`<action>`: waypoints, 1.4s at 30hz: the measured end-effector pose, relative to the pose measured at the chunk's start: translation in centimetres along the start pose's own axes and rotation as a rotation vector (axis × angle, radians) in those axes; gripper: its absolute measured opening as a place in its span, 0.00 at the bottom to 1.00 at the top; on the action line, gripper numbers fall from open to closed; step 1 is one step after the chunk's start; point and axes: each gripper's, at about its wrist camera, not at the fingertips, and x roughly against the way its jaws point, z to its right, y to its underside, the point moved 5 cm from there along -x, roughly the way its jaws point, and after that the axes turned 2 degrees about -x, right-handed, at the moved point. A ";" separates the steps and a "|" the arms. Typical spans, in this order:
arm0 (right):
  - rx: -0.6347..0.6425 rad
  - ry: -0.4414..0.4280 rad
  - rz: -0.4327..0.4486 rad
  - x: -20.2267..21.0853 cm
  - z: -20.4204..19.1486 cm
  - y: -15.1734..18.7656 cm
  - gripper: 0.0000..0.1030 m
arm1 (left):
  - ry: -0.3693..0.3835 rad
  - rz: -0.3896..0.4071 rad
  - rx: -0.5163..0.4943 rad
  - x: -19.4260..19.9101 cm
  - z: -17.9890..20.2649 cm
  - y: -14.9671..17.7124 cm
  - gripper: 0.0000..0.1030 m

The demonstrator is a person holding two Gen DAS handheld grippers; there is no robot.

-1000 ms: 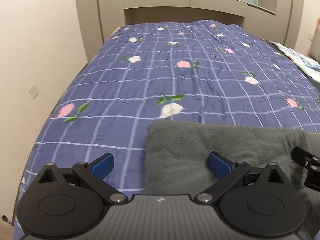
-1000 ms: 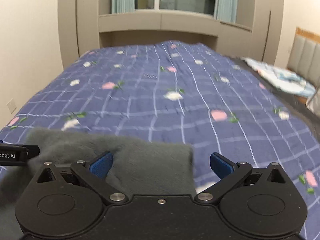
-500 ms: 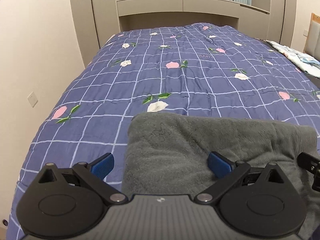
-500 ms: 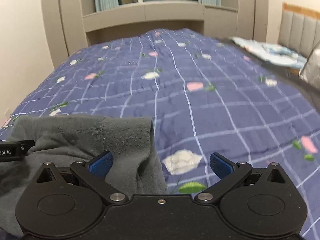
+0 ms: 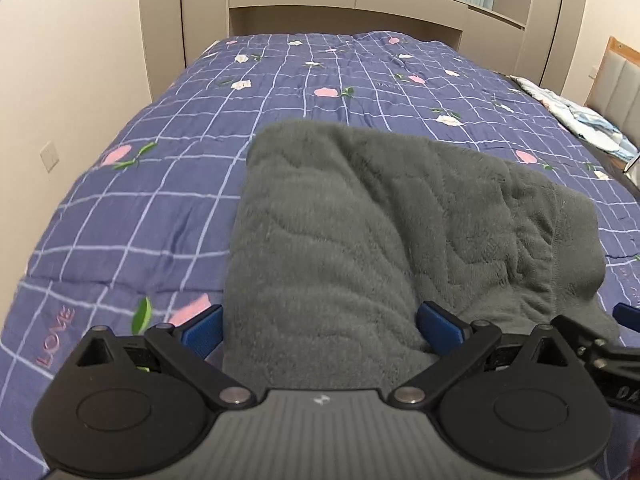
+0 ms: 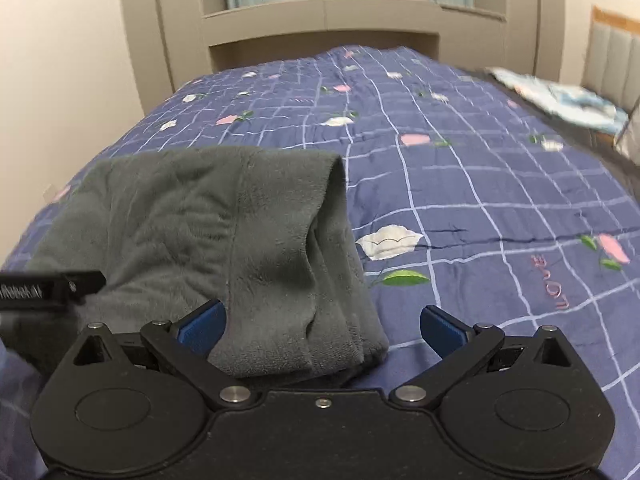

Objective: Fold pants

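The grey fleece pants (image 5: pixel 360 232) lie folded in a thick bundle on the blue checked bedspread (image 5: pixel 168 168). My left gripper (image 5: pixel 320 326) is open, its blue pads either side of the bundle's near left end. In the right wrist view the pants (image 6: pixel 224 232) show their stacked folded edges at the right end. My right gripper (image 6: pixel 322 326) is open, with that end between its pads. Neither gripper pinches the cloth. Each gripper's black tip shows at the edge of the other's view.
The bed runs back to a beige built-in cabinet (image 5: pixel 344 8) under a window. A wall (image 5: pixel 60 60) stands close on the left. A light patterned cloth (image 6: pixel 560 96) and a padded headboard (image 6: pixel 612 60) are at the far right.
Both grippers have moved forward and down over the pants, so the bundle now fills more of each view. Both stay open.
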 end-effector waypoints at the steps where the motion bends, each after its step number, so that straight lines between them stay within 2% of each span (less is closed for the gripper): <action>1: 0.011 0.003 0.015 0.0 -0.1 0.3 0.99 | 0.000 0.004 0.003 -0.1 -0.1 0.1 0.99; 4: -0.038 0.003 0.020 -0.2 0.2 0.8 0.99 | 0.011 0.006 0.018 0.1 -0.3 0.4 0.99; 7: -0.015 0.017 0.034 0.0 -0.1 0.8 0.99 | 0.028 0.007 0.011 0.5 -0.5 0.4 0.99; 10: -0.016 -0.008 0.034 0.8 -0.1 -0.3 1.00 | 0.042 0.018 0.014 1.3 -1.4 -0.9 0.99; 15: 0.027 -0.036 0.149 2.0 -0.2 -4.0 1.00 | -0.043 0.081 0.079 1.6 -4.3 -3.4 0.99; 17: 0.038 -0.024 0.156 1.0 -0.3 -5.6 1.00 | -0.081 0.053 0.105 0.7 -5.4 -3.8 1.00; 21: 0.076 0.036 0.127 -2.5 -0.3 -7.4 1.00 | -0.045 0.009 0.160 -0.9 -6.3 -3.5 1.00; 24: 0.083 0.067 0.043 -5.8 0.2 -7.3 1.00 | -0.048 0.009 0.139 -1.4 -5.9 -3.3 1.00; 28: 0.071 0.044 0.044 -7.3 0.7 -6.4 0.99 | -0.049 -0.001 0.145 -1.9 -5.4 -3.4 1.00; 34: 0.049 0.046 0.058 -4.5 0.7 -6.8 1.00 | -0.045 -0.006 0.134 0.3 -5.3 -3.4 0.99; 37: 0.026 0.010 0.066 -2.0 0.4 -6.2 1.00 | -0.045 -0.016 0.114 1.1 -5.2 -2.2 0.99; 42: 0.079 0.040 0.001 -1.8 -0.2 -2.9 1.00 | -0.041 -0.025 0.112 1.2 -4.5 -0.6 0.99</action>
